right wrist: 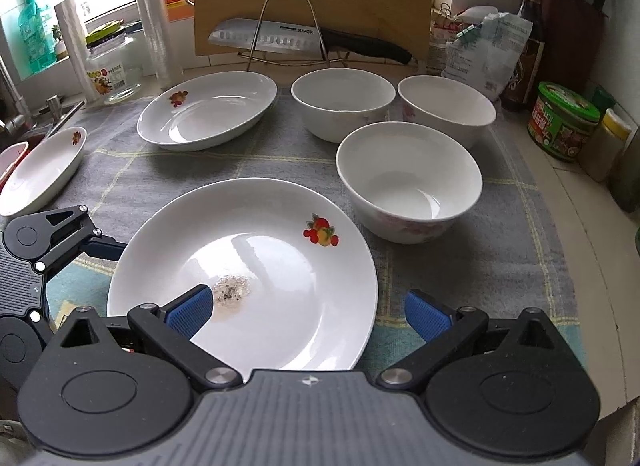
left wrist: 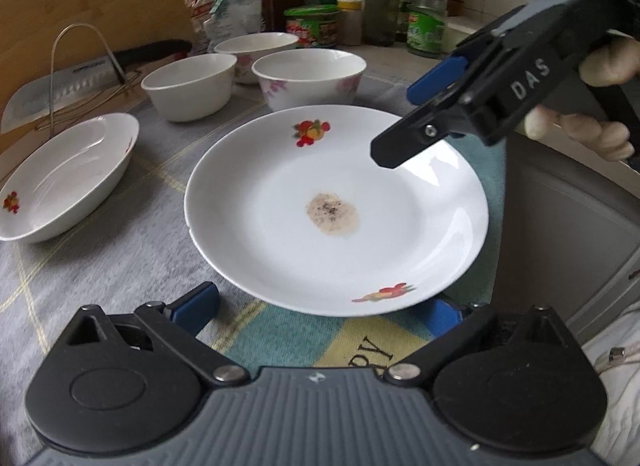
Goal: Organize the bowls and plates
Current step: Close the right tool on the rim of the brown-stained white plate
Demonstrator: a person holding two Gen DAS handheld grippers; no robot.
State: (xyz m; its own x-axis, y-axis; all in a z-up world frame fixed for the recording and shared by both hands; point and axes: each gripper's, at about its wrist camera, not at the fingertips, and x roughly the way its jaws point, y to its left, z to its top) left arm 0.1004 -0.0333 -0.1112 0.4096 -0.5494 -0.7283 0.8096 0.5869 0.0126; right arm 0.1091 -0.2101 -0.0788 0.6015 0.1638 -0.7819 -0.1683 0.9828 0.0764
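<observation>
Nearest the lens, the left hand-held gripper (left wrist: 320, 306) stood wide, the round plate (left wrist: 336, 209) on the worktop (left wrist: 120, 250) directly ahead, while the right hand-held gripper (right wrist: 308, 312), also wide, hovered over its rim.

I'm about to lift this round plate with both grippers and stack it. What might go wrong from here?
1. The round plate carries a gritty residue; stacking it could soil other dishes.
2. The right gripper is open, one finger over the plate, one outside the rim; a shallow bite on the slick rim may slip.
3. The nearest bowl stands close behind the plate; a swing could knock it.
</observation>
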